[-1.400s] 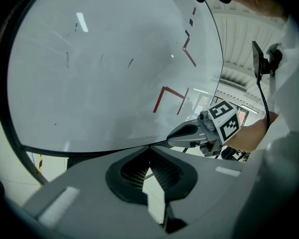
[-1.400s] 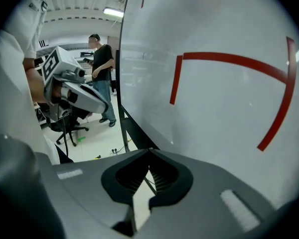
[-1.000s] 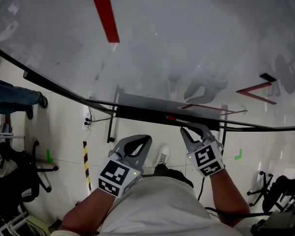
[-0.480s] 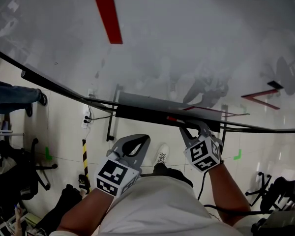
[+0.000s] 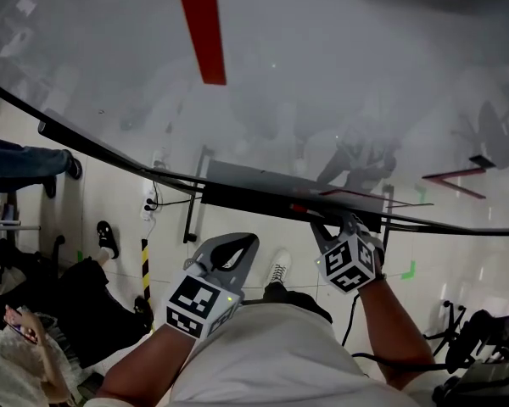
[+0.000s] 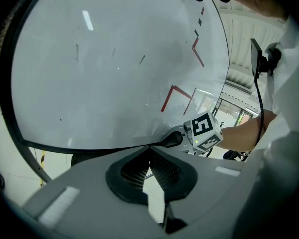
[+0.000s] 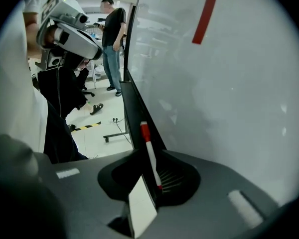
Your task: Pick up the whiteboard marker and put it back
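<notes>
The whiteboard marker, white with a red cap, lies along the dark tray at the foot of the whiteboard. My right gripper is at the tray, shut on the marker's body; in the right gripper view the marker runs between the jaws of the right gripper and its cap points away along the tray. My left gripper hangs shut and holds nothing, below the tray and left of the right one. The left gripper view shows the left gripper with the right gripper ahead.
The board carries a thick red stroke and thin red lines. Below it are the stand leg, a power strip and yellow-black floor tape. A seated person is at the lower left; another stands farther off.
My right gripper's fingers have drawn together on the marker at the tray. A person has come into the lower left of the head view. The left gripper has hardly moved.
</notes>
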